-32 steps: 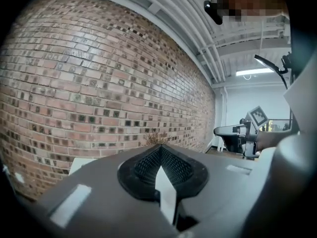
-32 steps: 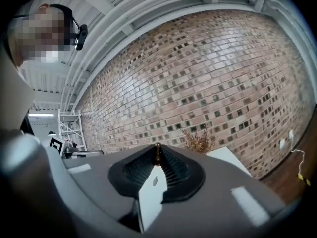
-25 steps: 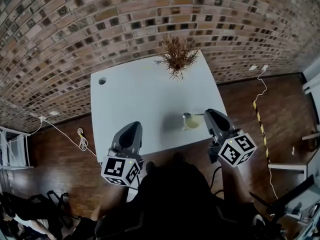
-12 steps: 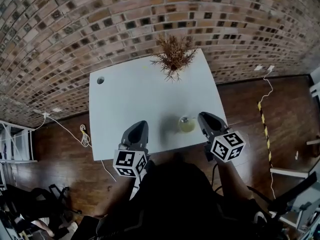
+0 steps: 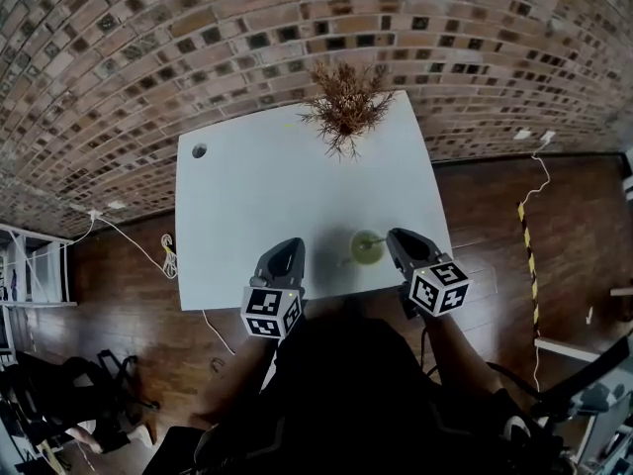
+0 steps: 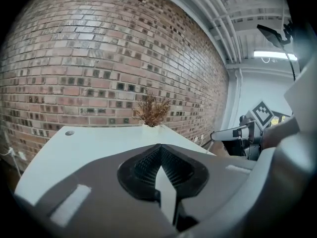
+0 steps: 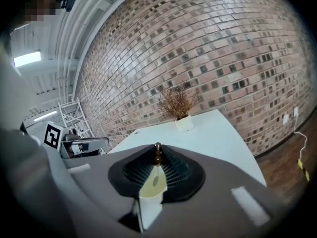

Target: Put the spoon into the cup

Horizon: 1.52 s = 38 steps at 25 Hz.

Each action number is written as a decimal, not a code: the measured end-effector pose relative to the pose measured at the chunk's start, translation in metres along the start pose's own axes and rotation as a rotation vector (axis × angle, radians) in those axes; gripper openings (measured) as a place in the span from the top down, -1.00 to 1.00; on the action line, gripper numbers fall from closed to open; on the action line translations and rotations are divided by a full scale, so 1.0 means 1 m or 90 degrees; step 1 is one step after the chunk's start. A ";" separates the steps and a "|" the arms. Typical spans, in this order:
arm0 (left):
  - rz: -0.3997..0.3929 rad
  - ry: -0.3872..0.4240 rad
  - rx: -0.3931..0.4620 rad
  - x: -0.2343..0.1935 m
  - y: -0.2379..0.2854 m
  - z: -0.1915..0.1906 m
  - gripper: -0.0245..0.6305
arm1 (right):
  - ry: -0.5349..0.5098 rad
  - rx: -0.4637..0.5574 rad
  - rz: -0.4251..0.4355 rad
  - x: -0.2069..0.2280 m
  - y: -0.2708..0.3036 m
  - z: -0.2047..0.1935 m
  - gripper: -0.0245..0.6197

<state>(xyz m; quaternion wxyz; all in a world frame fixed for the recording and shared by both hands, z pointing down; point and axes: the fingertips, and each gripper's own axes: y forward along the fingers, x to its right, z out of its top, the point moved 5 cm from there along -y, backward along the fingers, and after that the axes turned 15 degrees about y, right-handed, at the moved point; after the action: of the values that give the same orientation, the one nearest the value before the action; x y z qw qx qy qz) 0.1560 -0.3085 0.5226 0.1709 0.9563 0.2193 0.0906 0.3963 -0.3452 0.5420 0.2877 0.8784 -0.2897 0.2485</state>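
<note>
A yellow-green cup [image 5: 367,248] stands near the front edge of the white table [image 5: 257,196]. In the right gripper view the cup [image 7: 151,188] shows through the slim gap between my jaws. A spoon [image 7: 157,156] with a beaded brown handle end stands in it, bowl down. My right gripper [image 5: 396,236] hangs just right of the cup and above it, holding nothing. The left gripper [image 5: 288,246] hovers over the front edge to the cup's left. Its tips [image 6: 160,147] meet, with only bare table showing behind them.
A dried plant in a white pot [image 5: 345,102] stands at the table's far edge against the brick wall. A round hole [image 5: 199,150] sits in the far left corner. Cables [image 5: 163,260] and a striped strip [image 5: 527,255] lie on the wooden floor.
Both grippers have sunk lower and drawn in toward the table's front edge. The cup with the spoon has stayed where it was.
</note>
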 end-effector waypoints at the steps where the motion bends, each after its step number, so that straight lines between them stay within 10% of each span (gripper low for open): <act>1: 0.002 -0.001 -0.005 0.001 0.003 -0.003 0.94 | -0.001 -0.004 0.002 0.002 0.002 -0.001 0.79; 32: -0.023 0.046 -0.097 0.028 0.039 -0.043 0.94 | 0.026 -0.060 -0.031 0.033 0.029 -0.036 0.77; 38: -0.013 0.043 -0.091 0.030 0.028 -0.038 0.94 | 0.003 -0.055 -0.034 0.036 0.026 -0.032 0.50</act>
<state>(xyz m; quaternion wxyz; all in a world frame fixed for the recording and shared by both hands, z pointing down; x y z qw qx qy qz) 0.1835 -0.3076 0.5710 0.2322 0.9358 0.2277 0.1361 0.3959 -0.3549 0.5959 0.3322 0.8721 -0.2761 0.2299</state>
